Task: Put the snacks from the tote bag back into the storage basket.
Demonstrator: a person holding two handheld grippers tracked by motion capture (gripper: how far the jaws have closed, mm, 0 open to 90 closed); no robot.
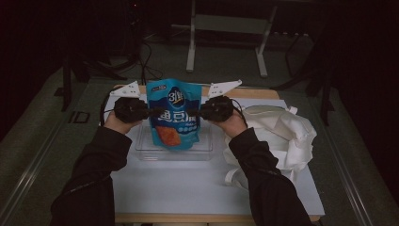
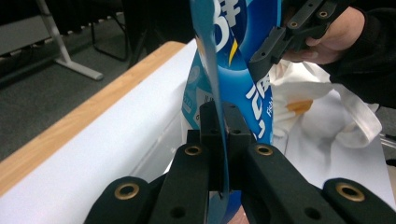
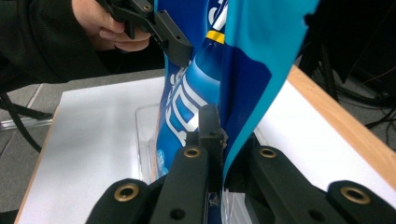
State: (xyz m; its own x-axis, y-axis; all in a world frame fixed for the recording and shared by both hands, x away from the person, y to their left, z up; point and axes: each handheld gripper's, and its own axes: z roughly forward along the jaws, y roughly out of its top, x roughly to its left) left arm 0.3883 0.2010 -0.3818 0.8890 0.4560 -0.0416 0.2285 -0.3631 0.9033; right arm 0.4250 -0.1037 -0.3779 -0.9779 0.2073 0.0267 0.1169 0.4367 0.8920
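Note:
A blue snack bag (image 1: 173,113) with white lettering and an orange picture hangs upright above a clear plastic tray (image 1: 150,153). My left gripper (image 1: 150,112) is shut on the bag's left edge, and my right gripper (image 1: 196,113) is shut on its right edge. In the left gripper view the jaws (image 2: 223,119) pinch the thin blue bag edge (image 2: 212,74), with the other gripper (image 2: 280,42) farther off. In the right gripper view the jaws (image 3: 215,128) clamp the bag (image 3: 243,70) over the tray (image 3: 144,140).
A crumpled white cloth bag (image 1: 277,136) lies to the right of the tray on the white table sheet (image 1: 188,188). The wooden table edge (image 1: 254,92) runs along the back. A metal stand (image 1: 226,28) is on the floor beyond.

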